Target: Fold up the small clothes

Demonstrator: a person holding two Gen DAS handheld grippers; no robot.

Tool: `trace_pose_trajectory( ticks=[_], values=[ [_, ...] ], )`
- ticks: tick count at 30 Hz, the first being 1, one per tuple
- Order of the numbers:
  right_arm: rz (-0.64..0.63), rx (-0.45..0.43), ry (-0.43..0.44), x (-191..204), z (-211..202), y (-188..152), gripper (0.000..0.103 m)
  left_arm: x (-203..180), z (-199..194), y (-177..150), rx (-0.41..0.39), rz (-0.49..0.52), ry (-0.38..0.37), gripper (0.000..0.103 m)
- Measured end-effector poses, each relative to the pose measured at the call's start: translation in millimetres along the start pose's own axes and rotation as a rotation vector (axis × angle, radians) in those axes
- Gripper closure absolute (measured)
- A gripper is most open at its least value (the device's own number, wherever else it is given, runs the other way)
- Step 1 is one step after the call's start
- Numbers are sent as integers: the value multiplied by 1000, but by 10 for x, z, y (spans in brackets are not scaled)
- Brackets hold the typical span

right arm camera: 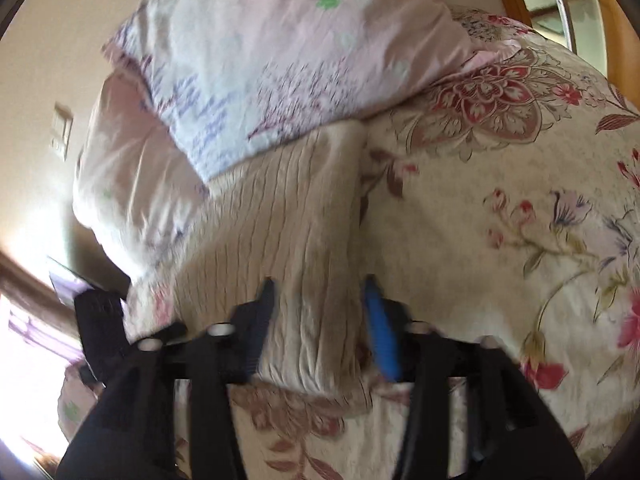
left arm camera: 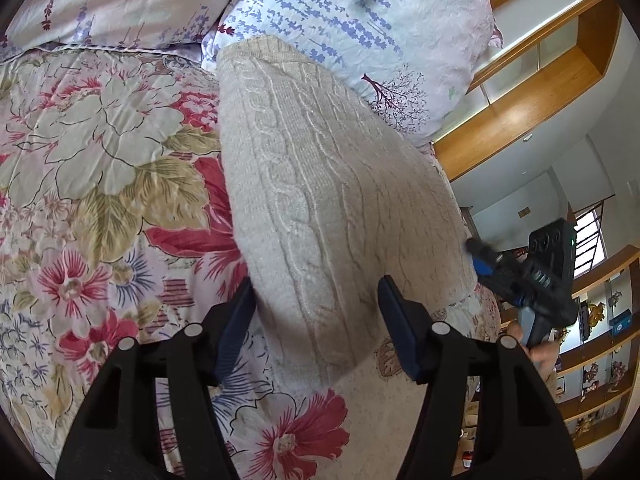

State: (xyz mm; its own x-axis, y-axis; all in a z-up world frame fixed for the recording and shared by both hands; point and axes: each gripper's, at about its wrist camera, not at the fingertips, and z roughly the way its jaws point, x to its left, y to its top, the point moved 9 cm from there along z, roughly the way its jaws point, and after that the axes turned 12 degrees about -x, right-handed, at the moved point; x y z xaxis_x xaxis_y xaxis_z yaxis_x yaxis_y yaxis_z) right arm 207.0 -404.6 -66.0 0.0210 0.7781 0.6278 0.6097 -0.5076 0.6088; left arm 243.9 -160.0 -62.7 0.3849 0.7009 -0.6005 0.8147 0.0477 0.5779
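The main risk here is that the fold comes undone or skews: the cream cable-knit sweater [left arm camera: 320,184] is thick and springy, so if either tool closes on only the top layer, or if the two tools pull unevenly, the knit could slide over the slick floral quilt [left arm camera: 100,168] and bunch against the pillow [left arm camera: 352,20] at the upper centre of the left view. A second hazard is a finger catching the quilt along with the knit, which would drag the bedding up with the garment.

The sweater lies as a long, narrow band running from the upper centre of the left view down to the lower centre, its far end touching the pillow. The left gripper [left arm camera: 316,320] is spread wide, its jaws standing apart on either side of the band's near end, with nothing pinched between them. At the right edge of that view the right gripper [left arm camera: 486,258] meets the sweater's right-hand border.

In the right view the picture is smeared, so this is less certain: the right gripper [right arm camera: 320,320] appears released too, its jaws parted with the sweater's near end [right arm camera: 304,280] between them, though whether the pads press the cloth I cannot tell. The sweater fills the centre there, pillow above, quilt to the right.
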Motion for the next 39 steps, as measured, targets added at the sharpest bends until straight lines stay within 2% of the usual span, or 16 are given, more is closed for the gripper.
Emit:
trace_pose_trajectory(
  ticks=[2, 5, 7, 12, 13, 14, 15, 18, 19, 20, 21, 22, 27, 32, 37, 39],
  values=[
    [-41, -22, -28, -23, -40, -10, 92, 6, -4, -14, 0, -3, 4, 45],
    [-57, -100, -34, 15, -172, 110, 95, -1, -40, -38, -3, -6, 4, 45],
    [-81, -118, -73, -24, -201, 148, 96, -2, -86, -77, -4, 3, 9, 45],
    [-98, -39, -212, -329, -46, -34, 98, -25, -45, -117, 3, 61, 66, 45],
    [-93, -26, -235, -388, -17, -68, 103, -26, -27, -138, 7, 82, 84, 45],
    [-96, -4, -271, -463, 27, -121, 103, -28, -16, -150, 10, 95, 91, 44],
    [-87, -9, -259, -472, 23, -128, 103, -37, -20, -155, 8, 98, 85, 42],
    [30, -47, -146, -441, -64, 32, 100, -38, -73, -63, -17, 43, 33, 34],
    [53, -63, -128, -441, -86, 112, 94, -24, -92, 1, -35, 26, 26, 29],
    [76, -70, -109, -440, -91, 171, 74, -19, -107, 66, -50, 13, 25, 25],
    [103, -70, -86, -440, -76, 236, 62, 3, -118, 133, -65, 0, 26, 23],
    [129, -59, -68, -439, -27, 308, 40, 21, -128, 214, -82, -13, 25, 19],
    [226, 9, 1, -364, 226, 441, 35, 97, -25, 401, -79, -40, 40, 14],
    [255, 89, -10, -330, 452, 389, 35, 176, 200, 516, -23, -66, 71, 13],
    [245, 149, -6, -281, 591, 287, 35, 241, 380, 526, 25, -128, 40, 13],
    [238, 149, 2, -257, 608, 290, 35, 222, 414, 557, 14, -132, 28, 13]
  ],
)
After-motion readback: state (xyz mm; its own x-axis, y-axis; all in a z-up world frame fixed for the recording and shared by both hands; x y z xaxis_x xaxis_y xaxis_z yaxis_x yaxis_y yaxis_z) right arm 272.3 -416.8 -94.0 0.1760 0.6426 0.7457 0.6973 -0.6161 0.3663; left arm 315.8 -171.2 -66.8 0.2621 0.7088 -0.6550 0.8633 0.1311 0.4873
